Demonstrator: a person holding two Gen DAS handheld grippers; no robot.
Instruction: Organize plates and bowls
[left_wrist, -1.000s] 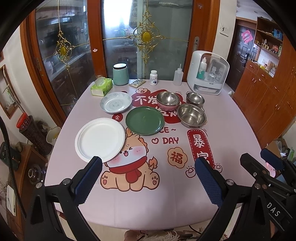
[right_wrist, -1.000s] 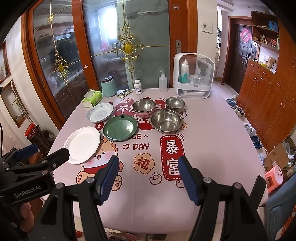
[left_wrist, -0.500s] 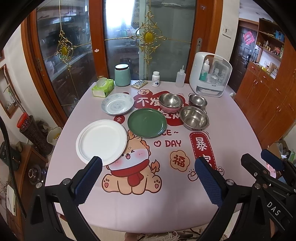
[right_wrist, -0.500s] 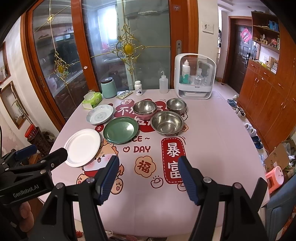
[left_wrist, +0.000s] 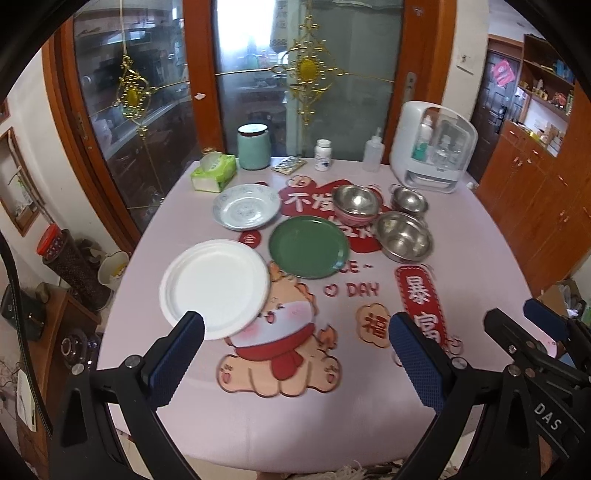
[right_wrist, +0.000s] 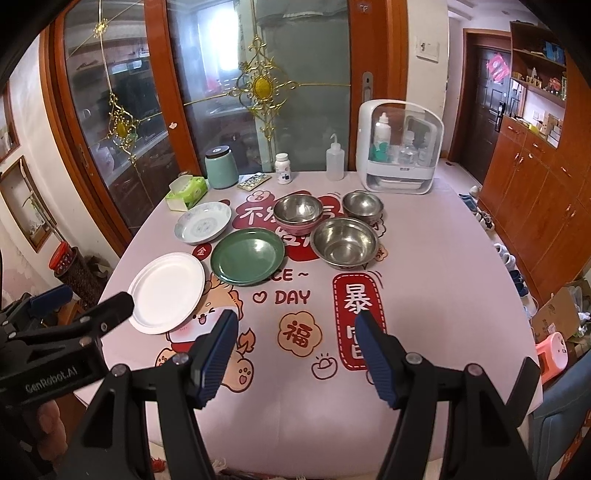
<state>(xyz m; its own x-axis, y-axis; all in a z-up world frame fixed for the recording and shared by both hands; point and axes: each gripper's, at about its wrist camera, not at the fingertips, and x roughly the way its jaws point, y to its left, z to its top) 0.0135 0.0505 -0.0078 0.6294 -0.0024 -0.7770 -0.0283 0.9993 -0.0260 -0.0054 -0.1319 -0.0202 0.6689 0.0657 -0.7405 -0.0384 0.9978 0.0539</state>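
A white plate (left_wrist: 216, 286) (right_wrist: 168, 291), a green plate (left_wrist: 308, 245) (right_wrist: 247, 254) and a patterned plate (left_wrist: 246, 211) (right_wrist: 203, 222) lie on the pink tablecloth (left_wrist: 295, 406). Three steel bowls stand to their right: a large one (left_wrist: 404, 236) (right_wrist: 344, 242), a small one (left_wrist: 409, 200) (right_wrist: 362, 205), and one nested in a pink bowl (left_wrist: 355, 205) (right_wrist: 298, 212). My left gripper (left_wrist: 295, 328) is open and empty above the near table edge, its left finger by the white plate's rim. My right gripper (right_wrist: 295, 325) is open and empty, well short of the bowls.
Along the table's far edge stand a tissue box (left_wrist: 213, 172), a teal jar (left_wrist: 253, 146), a pill bottle (left_wrist: 323, 155), a squeeze bottle (left_wrist: 373, 153) and a white storage case (left_wrist: 434, 147). Glass doors rise behind. Wooden cabinets (right_wrist: 535, 184) line the right wall.
Both grippers have moved slightly forward over the table, so the dishes look a little nearer. Both stay open and empty. No dish has moved.
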